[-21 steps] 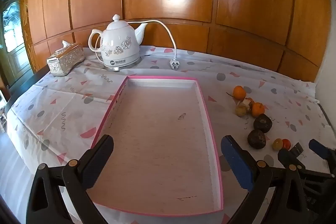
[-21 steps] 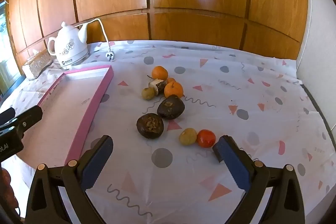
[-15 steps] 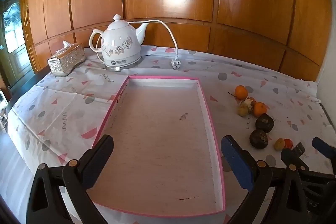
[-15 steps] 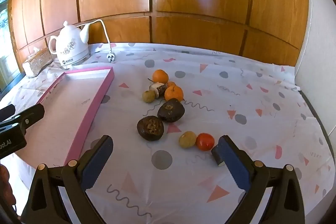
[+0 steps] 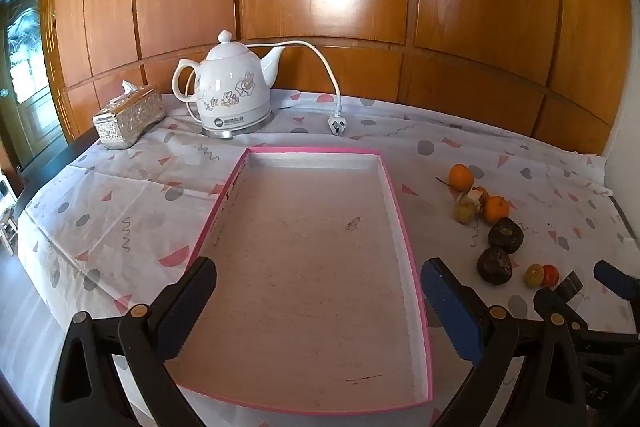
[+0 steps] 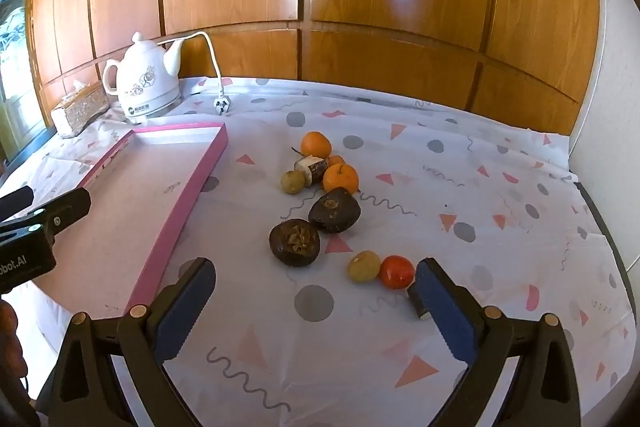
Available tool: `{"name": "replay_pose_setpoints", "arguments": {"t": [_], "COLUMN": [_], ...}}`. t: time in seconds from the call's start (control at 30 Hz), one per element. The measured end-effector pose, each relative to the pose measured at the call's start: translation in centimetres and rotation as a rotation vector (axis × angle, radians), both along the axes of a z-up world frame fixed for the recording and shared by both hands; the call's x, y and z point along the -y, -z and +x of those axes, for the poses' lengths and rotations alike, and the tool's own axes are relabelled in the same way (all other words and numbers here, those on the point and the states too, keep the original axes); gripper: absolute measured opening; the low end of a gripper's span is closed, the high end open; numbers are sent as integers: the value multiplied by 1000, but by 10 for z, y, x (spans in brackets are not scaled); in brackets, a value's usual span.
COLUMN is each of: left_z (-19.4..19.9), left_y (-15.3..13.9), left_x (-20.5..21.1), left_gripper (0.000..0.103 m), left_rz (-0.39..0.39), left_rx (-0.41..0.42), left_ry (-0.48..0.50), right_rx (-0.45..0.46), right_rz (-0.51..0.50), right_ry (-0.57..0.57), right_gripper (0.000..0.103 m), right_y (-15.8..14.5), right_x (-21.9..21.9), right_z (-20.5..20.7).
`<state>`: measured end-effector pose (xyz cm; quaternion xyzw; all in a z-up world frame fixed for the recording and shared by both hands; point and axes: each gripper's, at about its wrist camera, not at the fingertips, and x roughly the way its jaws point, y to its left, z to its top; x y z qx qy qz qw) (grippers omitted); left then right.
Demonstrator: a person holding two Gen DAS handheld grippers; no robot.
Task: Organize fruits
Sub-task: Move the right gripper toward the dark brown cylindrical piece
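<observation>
A pink-rimmed shallow tray [image 5: 396,203] [image 6: 188,195] lies on the patterned tablecloth, with nothing in it. To its right lie loose fruits: two oranges [image 6: 316,143] [image 6: 341,178], two dark brown fruits [image 6: 295,242] [image 6: 334,209], a small yellow-green fruit [image 6: 363,266], a small red fruit [image 6: 396,271] and another small greenish fruit [image 6: 292,182]. They also show in the left wrist view [image 5: 495,265]. My left gripper [image 5: 318,293] is open over the near end of the tray. My right gripper [image 6: 312,293] is open, just short of the red and yellow-green fruits.
A white kettle [image 5: 232,95] with a cord and plug [image 5: 337,125] stands at the back. A silver tissue box [image 5: 129,117] is at the back left. A wood-panel wall runs behind, a white wall is at the right. A small dark cut piece [image 6: 418,301] lies by my right finger.
Both grippers have pulled back and risen slightly, so the fruits and tray sit a little farther off. Both stay open and nothing on the table has moved.
</observation>
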<state>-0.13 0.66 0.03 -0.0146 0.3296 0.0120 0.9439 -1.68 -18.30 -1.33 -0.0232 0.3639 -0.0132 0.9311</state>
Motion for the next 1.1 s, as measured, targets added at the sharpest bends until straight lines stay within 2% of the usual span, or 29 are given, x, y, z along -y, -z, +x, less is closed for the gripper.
{"name": "replay_pose_setpoints", "arguments": {"t": [0.8,1.1], "left_z": [-3,-2], "left_y": [-7,-3], "left_x": [9,14], "left_gripper": [103,103], "left_rz": [-7,-7], "left_rx": [9,-5], "left_ry": [19,48], "right_rx": [13,-7], "right_rz": [-17,-9], "right_ry": [29,57], "right_gripper": [99,99], "right_y": [-5,1], "right_x": [13,31], "right_z": [-6,-8]}}
